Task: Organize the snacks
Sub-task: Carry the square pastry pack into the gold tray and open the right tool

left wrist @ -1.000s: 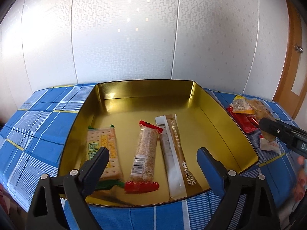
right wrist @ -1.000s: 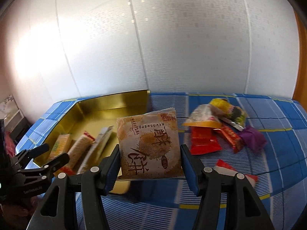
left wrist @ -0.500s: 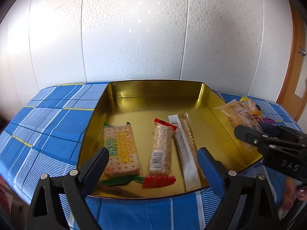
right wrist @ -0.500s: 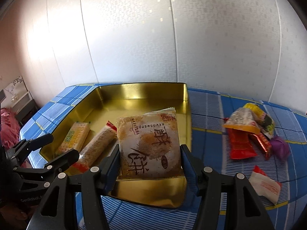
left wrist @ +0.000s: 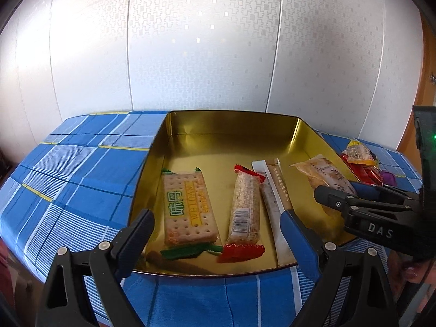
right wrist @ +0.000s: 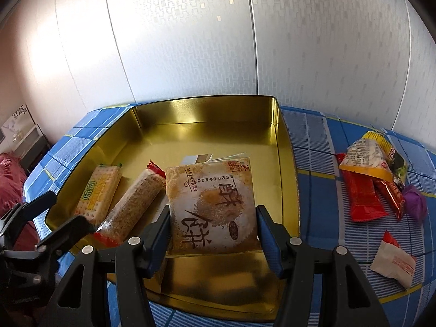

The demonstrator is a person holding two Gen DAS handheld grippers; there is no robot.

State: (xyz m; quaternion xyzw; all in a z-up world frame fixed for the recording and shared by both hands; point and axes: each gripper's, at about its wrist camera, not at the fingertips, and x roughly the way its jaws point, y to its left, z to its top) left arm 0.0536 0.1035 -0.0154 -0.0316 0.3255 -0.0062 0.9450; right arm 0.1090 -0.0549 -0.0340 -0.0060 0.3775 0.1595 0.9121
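Note:
A gold tin tray (left wrist: 234, 125) (right wrist: 286, 163) sits on the blue checked tablecloth. Inside lie a cracker pack (left wrist: 186, 207) (right wrist: 98, 193), a grain bar with red ends (left wrist: 244, 211) (right wrist: 130, 207) and a long brown-and-white stick pack (left wrist: 275, 193). My right gripper (right wrist: 212, 226) is shut on a square pastry packet (right wrist: 212, 204) (left wrist: 324, 174), held over the tray's right half. My left gripper (left wrist: 218, 229) hangs open over the tray's near edge with nothing between its fingers; it also shows at the lower left of the right wrist view (right wrist: 68, 212).
Loose snacks lie on the cloth right of the tray: a yellow-edged bag (right wrist: 365, 158) (left wrist: 357, 152), red packs (right wrist: 359, 196), a purple sweet (right wrist: 415, 201) and a white-and-red sachet (right wrist: 392, 261). A panelled white wall stands behind. The table edge runs along the left.
The right gripper has carried the pastry packet leftward from over the cloth to above the tray, a little lower. The left gripper has drifted slightly left, still open.

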